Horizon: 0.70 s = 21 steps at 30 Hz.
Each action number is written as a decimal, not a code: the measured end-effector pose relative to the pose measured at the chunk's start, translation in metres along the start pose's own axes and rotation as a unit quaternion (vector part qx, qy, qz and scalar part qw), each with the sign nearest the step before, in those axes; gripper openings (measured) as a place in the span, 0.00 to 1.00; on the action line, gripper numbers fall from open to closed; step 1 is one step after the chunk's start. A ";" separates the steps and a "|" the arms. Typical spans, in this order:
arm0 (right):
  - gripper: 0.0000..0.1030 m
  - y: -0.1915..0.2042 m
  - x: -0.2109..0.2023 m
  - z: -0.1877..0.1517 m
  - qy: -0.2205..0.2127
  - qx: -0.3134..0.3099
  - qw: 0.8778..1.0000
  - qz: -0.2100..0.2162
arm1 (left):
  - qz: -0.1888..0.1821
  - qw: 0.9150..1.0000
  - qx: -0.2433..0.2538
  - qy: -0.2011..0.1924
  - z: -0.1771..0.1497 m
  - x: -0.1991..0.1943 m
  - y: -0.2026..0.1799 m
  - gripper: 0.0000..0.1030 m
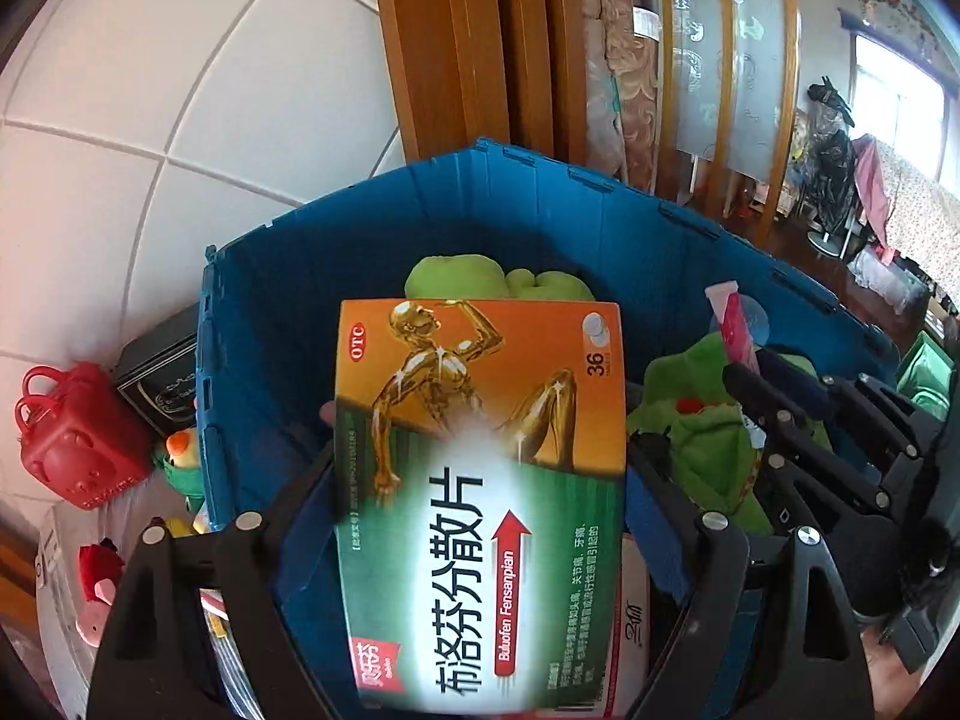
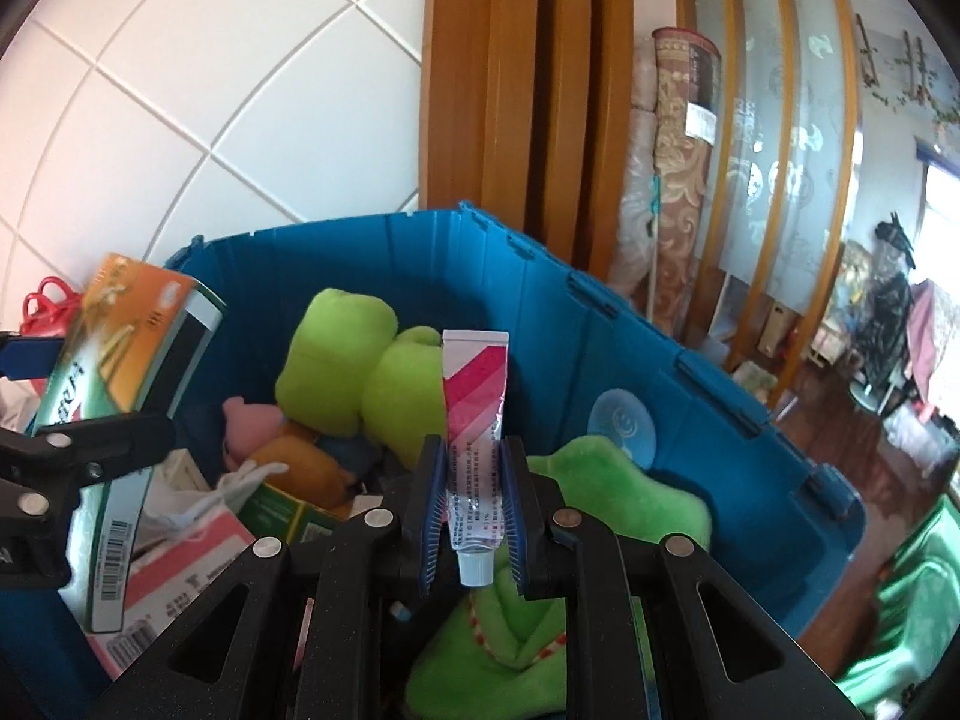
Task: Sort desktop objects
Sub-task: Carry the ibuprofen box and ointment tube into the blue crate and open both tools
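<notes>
My left gripper [image 1: 480,480] is shut on an orange and green medicine box [image 1: 480,480], held flat above the blue crate [image 1: 288,312]. The box also shows in the right wrist view [image 2: 120,372], at the left. My right gripper [image 2: 474,480] is shut on a pink and white striped tube [image 2: 475,408], cap toward the camera, held upright over the crate [image 2: 630,348]. The tube also shows in the left wrist view [image 1: 735,330], at the right.
The crate holds green plush toys [image 2: 348,360], a pink plush [image 2: 252,420], a green cloth [image 2: 618,498] and pink and white cartons [image 2: 174,564]. A red toy bag [image 1: 72,438] and a black box [image 1: 159,384] stand left of the crate. A white tiled wall and wooden door frame stand behind.
</notes>
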State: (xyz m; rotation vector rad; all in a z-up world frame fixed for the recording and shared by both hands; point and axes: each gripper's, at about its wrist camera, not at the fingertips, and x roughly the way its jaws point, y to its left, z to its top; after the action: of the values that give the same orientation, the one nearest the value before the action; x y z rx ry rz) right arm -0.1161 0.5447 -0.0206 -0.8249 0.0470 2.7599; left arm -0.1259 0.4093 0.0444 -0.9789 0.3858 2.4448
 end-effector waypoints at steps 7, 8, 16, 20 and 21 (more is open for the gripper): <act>0.18 0.004 0.002 -0.002 0.003 -0.011 1.000 -0.013 | 0.012 1.000 -0.006 0.015 0.000 0.005 -0.002 0.85; 0.18 0.003 0.002 -0.002 0.002 -0.010 1.000 -0.014 | 0.014 1.000 -0.006 0.012 -0.001 0.004 -0.001 0.85; 0.87 -0.005 -0.008 0.004 -0.005 0.016 1.000 0.006 | 0.018 0.999 -0.050 0.010 -0.002 0.006 0.016 0.87; 0.96 -0.002 -0.012 0.005 -0.015 0.005 1.000 -0.006 | 0.004 0.997 -0.082 0.001 -0.004 0.005 0.028 0.87; 0.96 -0.002 -0.012 0.005 -0.015 0.003 1.000 -0.006 | 0.002 0.996 -0.088 -0.001 -0.004 0.005 0.030 0.87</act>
State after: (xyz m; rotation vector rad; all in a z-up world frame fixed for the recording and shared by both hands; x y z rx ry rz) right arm -0.1089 0.5439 -0.0099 -0.7798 0.0457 2.7590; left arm -0.1423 0.3838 0.0406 -1.0470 0.1719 2.5164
